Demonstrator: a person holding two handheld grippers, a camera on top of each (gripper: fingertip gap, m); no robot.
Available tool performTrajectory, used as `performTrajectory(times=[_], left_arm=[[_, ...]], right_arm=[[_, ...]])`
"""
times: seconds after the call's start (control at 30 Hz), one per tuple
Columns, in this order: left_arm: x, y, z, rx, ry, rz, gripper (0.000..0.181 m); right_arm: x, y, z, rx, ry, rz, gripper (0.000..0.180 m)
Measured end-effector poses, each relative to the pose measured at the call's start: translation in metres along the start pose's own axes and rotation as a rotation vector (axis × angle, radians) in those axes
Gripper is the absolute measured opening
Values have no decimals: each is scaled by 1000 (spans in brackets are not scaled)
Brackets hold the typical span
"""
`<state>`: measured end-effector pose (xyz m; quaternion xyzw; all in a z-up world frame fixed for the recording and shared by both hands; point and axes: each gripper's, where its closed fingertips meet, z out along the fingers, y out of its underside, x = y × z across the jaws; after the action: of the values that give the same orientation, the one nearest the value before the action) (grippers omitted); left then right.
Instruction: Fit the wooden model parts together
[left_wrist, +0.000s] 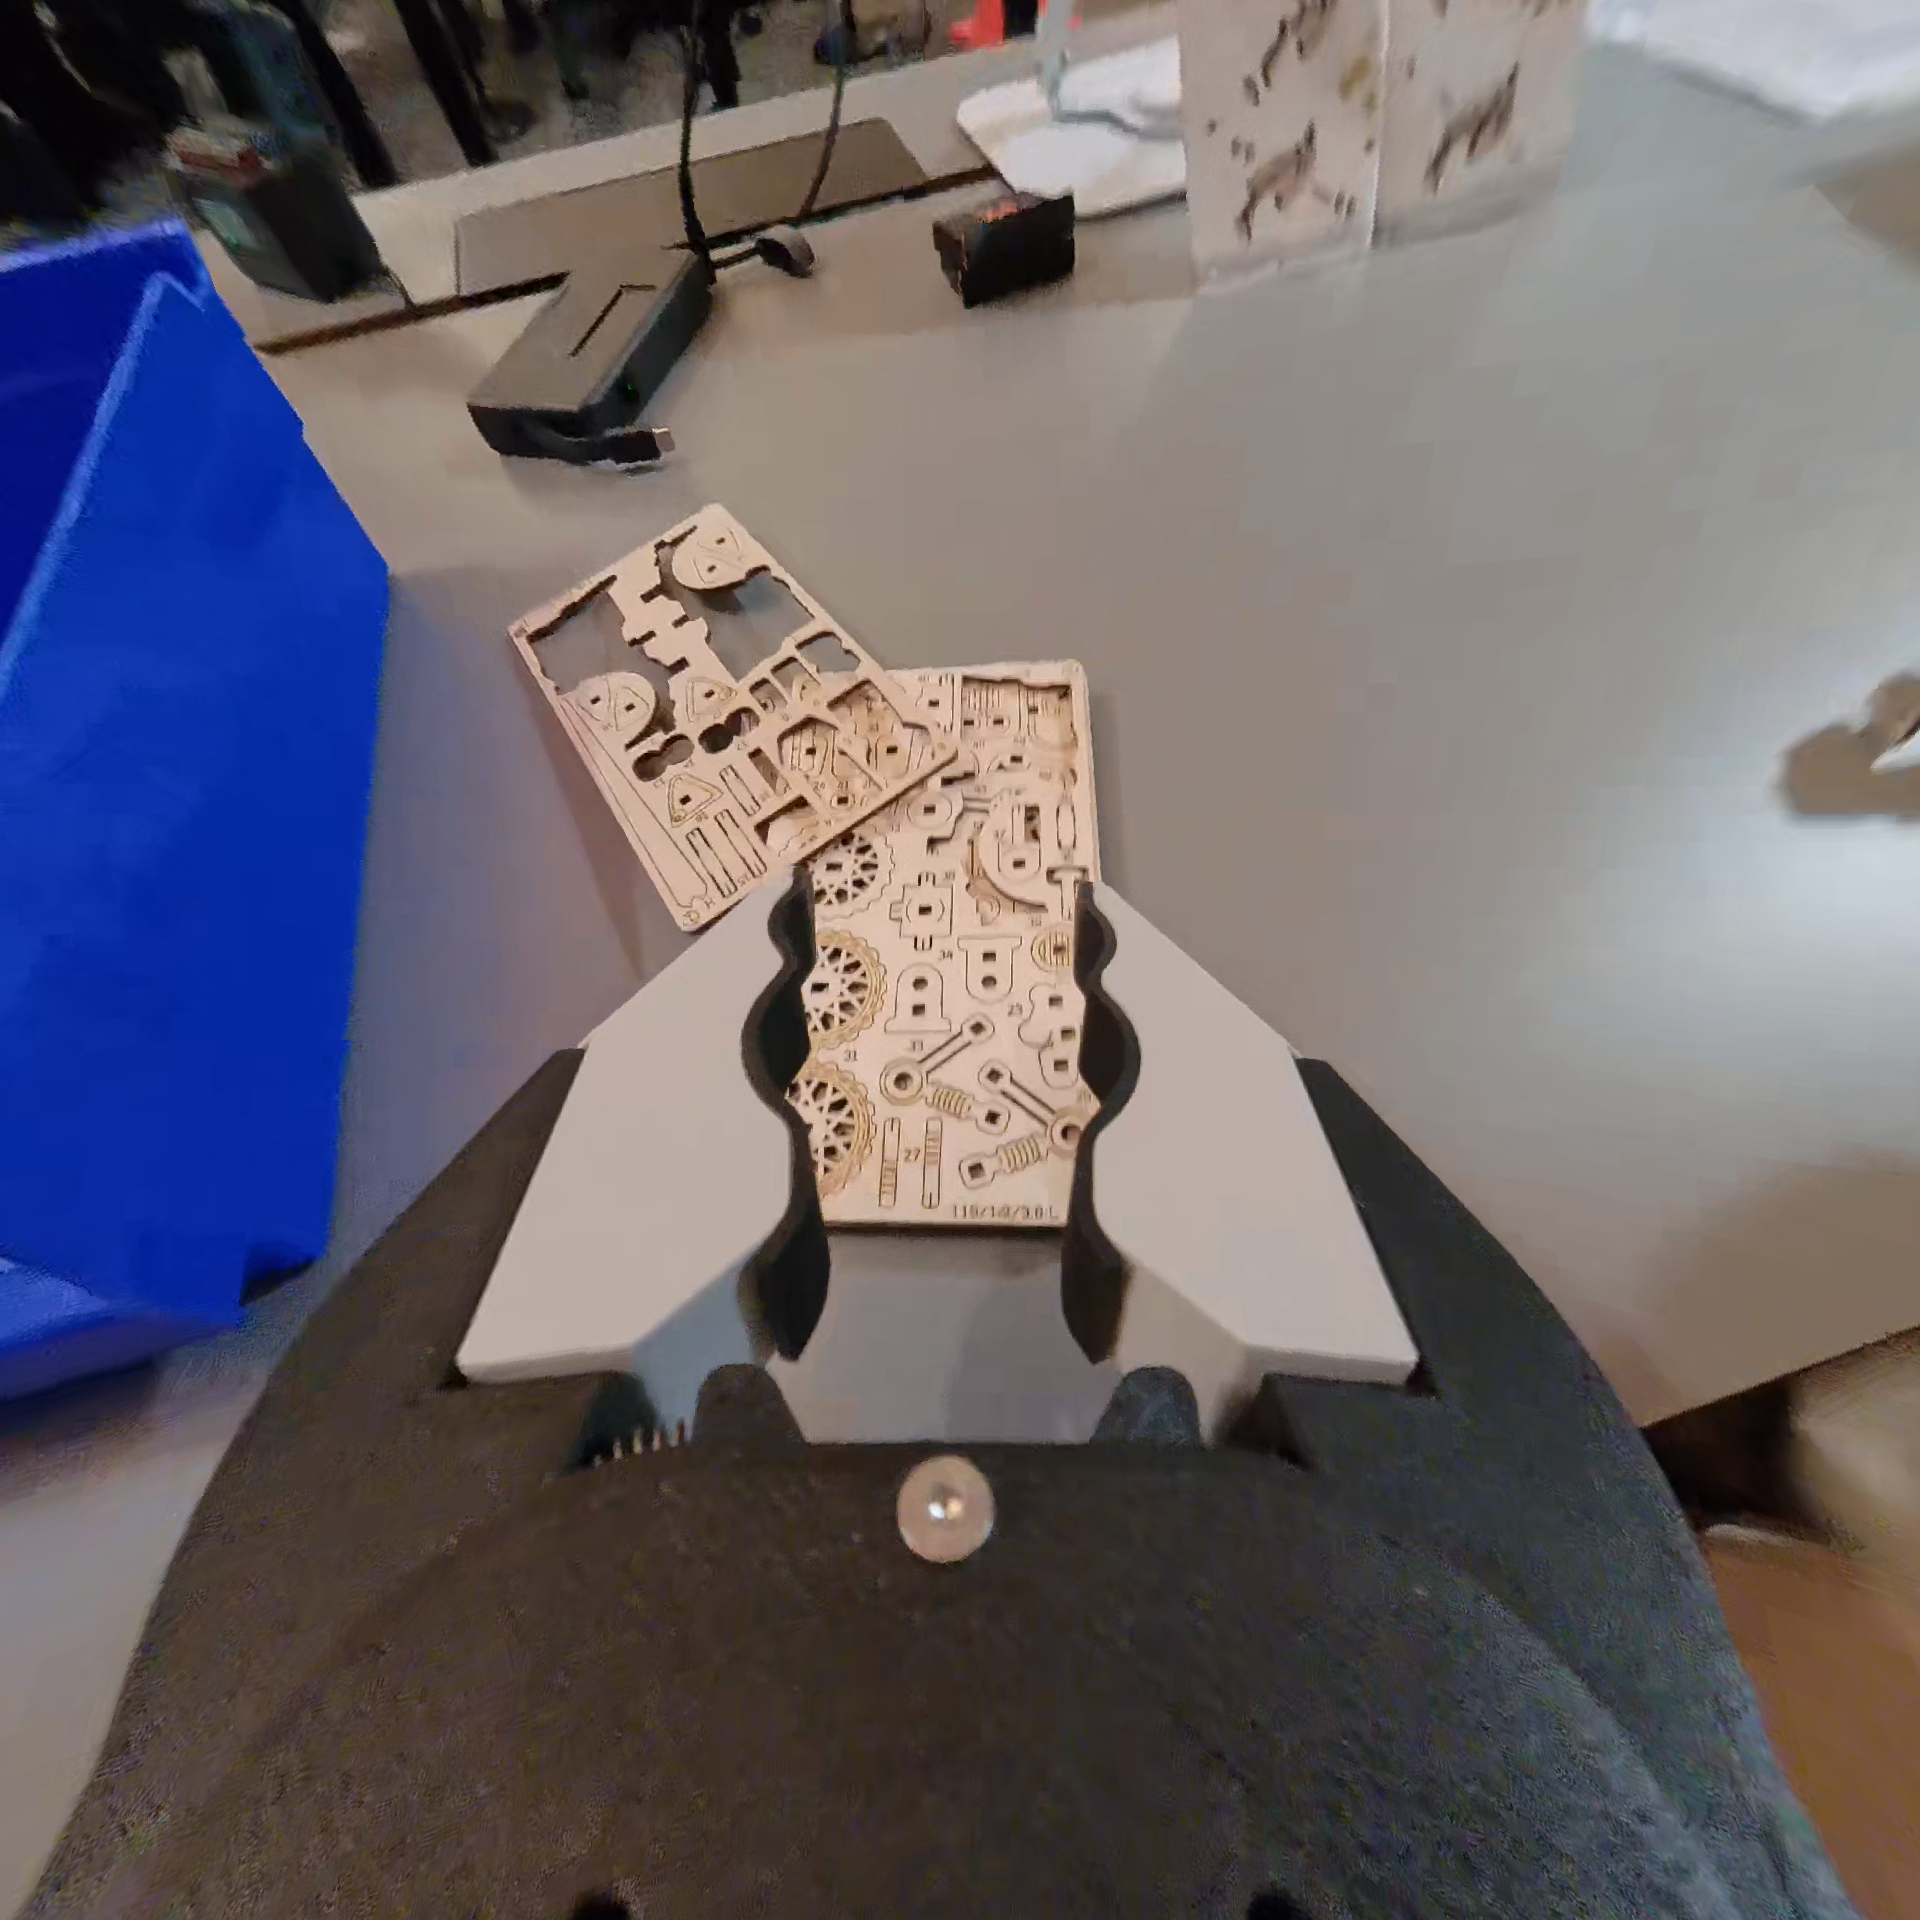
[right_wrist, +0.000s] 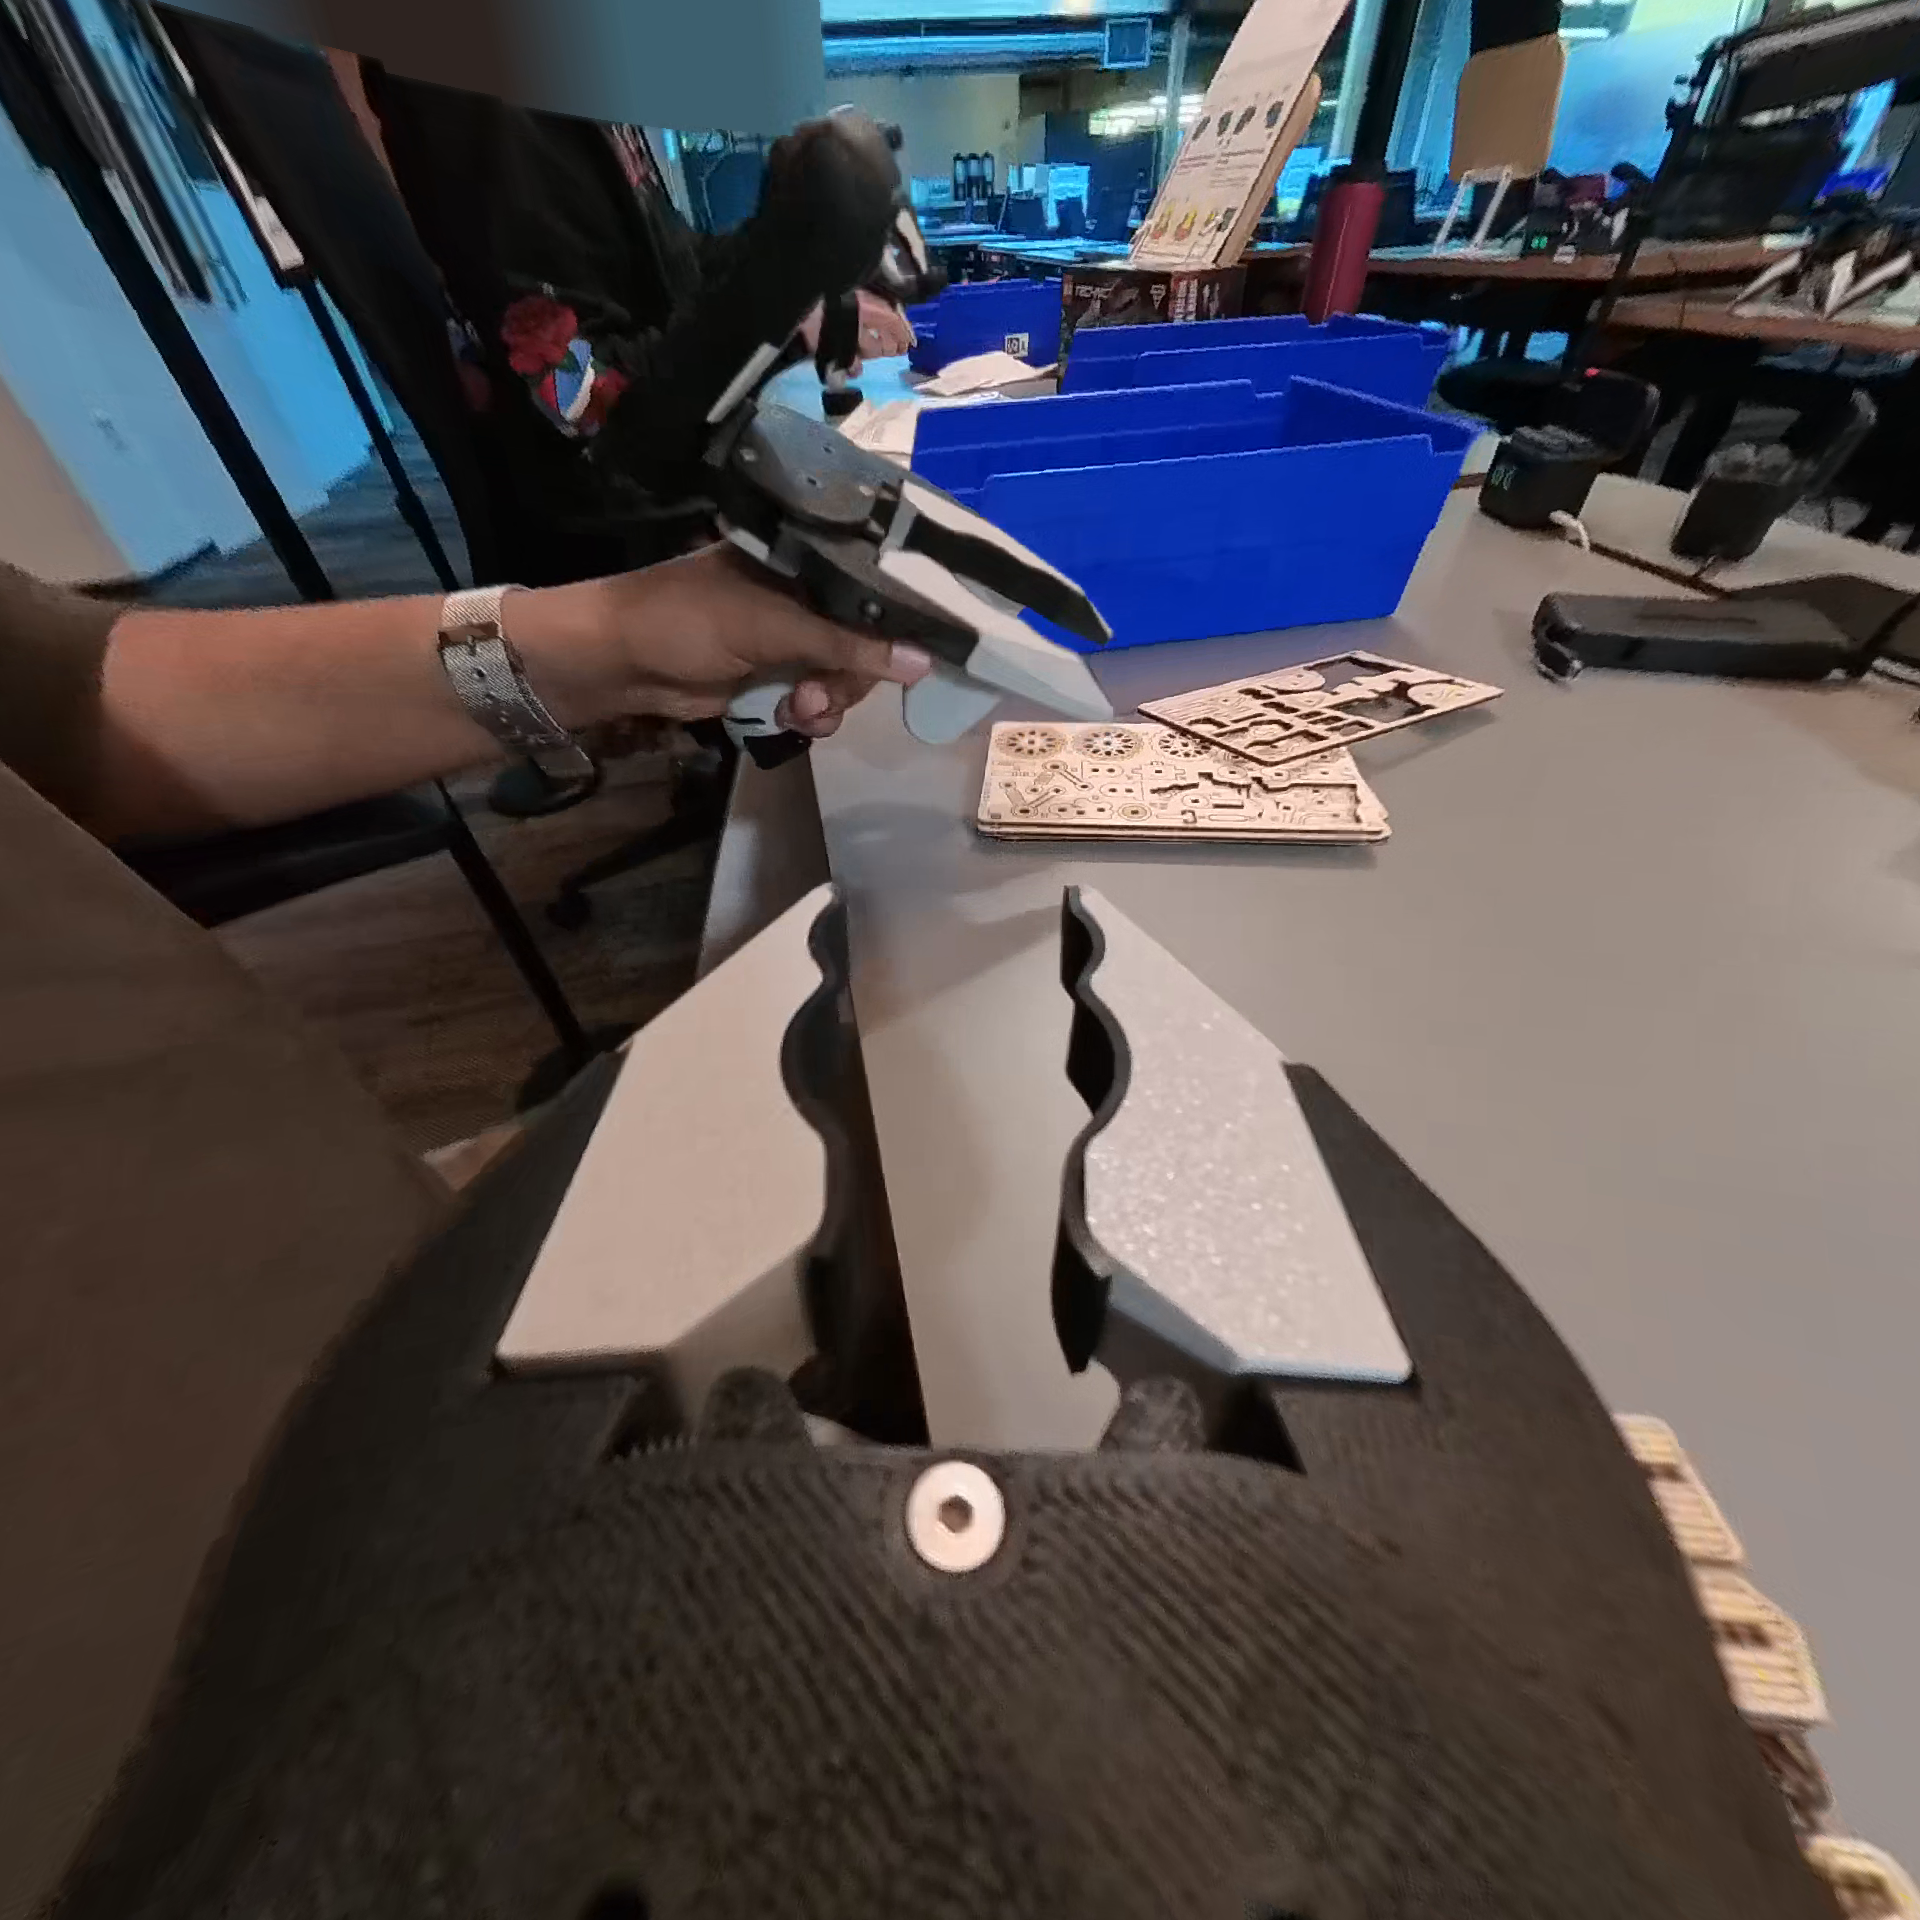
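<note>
A stack of laser-cut wooden sheets (left_wrist: 966, 997) lies flat on the grey table (left_wrist: 1403, 623). A partly punched-out sheet (left_wrist: 727, 717) rests tilted across the stack's far left corner. My left gripper (left_wrist: 940, 904) is open and empty, hovering just above the near end of the stack. In the right wrist view the stack (right_wrist: 1174, 795) and the punched sheet (right_wrist: 1320, 707) lie ahead, and the left gripper (right_wrist: 1091, 665) is held by a hand above the stack's left end. My right gripper (right_wrist: 951, 914) is open and empty, low over the table's near edge, well short of the sheets.
A blue bin (left_wrist: 156, 779) stands close on the left of the sheets, also in the right wrist view (right_wrist: 1195, 509). A black device with cables (left_wrist: 592, 353) and a small black box (left_wrist: 1003, 244) lie farther back. A white patterned box (left_wrist: 1288, 125) stands at the back right.
</note>
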<state>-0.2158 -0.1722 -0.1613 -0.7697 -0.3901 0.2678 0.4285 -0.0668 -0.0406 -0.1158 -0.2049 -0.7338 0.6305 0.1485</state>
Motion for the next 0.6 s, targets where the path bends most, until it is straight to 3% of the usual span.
performTrajectory(times=[0.17,0.37,0.53,0.6], left_arm=[[-26,-2,30,-108,29,-133,63],[-55,-24,83,-208,-41,-80,72],[-44,-37,128,-307,68,-97,62],[-41,-40,140,-338,97,-86,46]], right_arm=[[9,3,-5,10,3,120,40],[11,7,-14,-6,62,62,39],[14,13,-22,-15,98,54,38],[17,14,-27,-12,116,69,37]])
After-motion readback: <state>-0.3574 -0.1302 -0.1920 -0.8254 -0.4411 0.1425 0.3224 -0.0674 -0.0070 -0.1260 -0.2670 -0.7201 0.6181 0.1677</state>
